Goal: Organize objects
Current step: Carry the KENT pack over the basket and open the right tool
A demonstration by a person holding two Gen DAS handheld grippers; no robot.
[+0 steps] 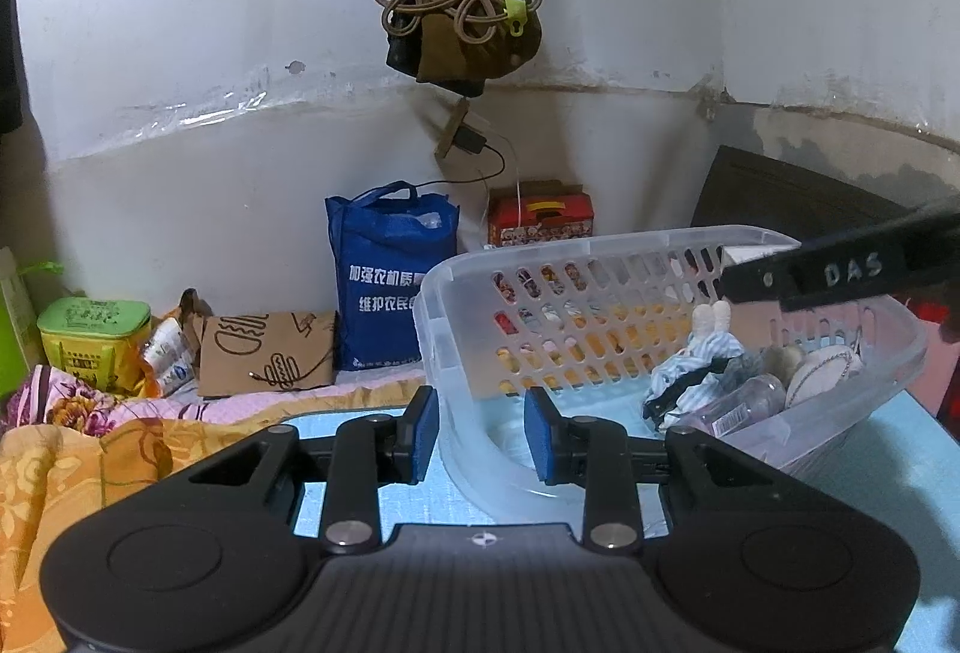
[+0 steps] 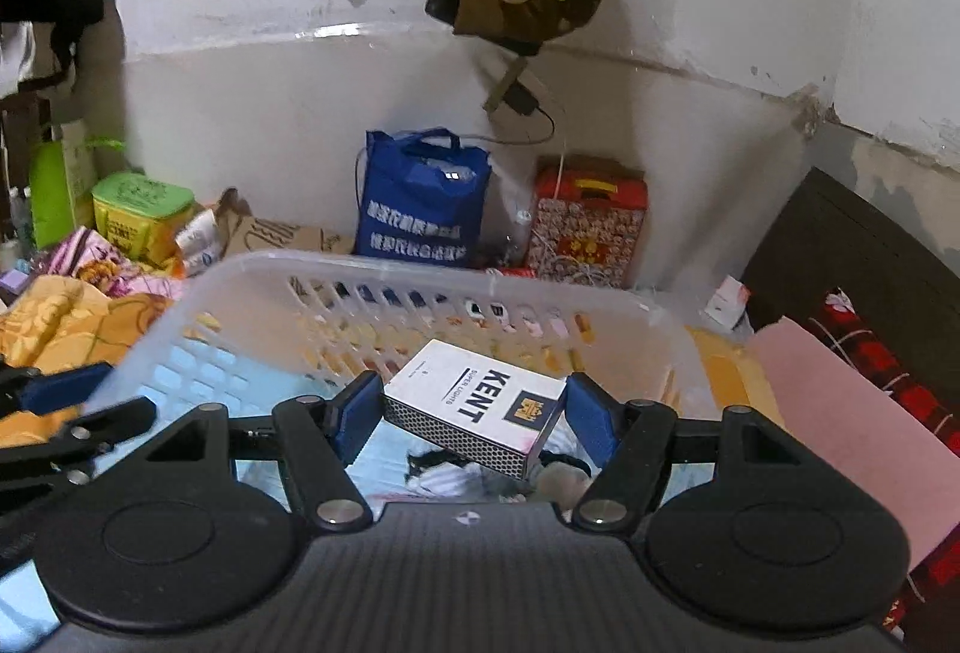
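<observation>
I see a white KENT box [image 2: 474, 407], tilted, at lower centre of the right wrist view, above a translucent perforated basket [image 1: 600, 305]. In the basket's right end lie striped cloth [image 1: 690, 377] and a clear bottle [image 1: 747, 401].

Box in my right gripper [image 2: 474, 416]: the matchbox [image 2: 480, 410] reads "KENT" and "SUPER LIGHTS".
Right gripper arm, seen from my left wrist: the black bar [image 1: 852, 269] reads "DAS".
Blue bag [image 1: 384, 281]: white Chinese print, partly hidden, "加强农机质" above "维护农民".
Green tin [image 1: 93, 344]: print too small to read.
</observation>
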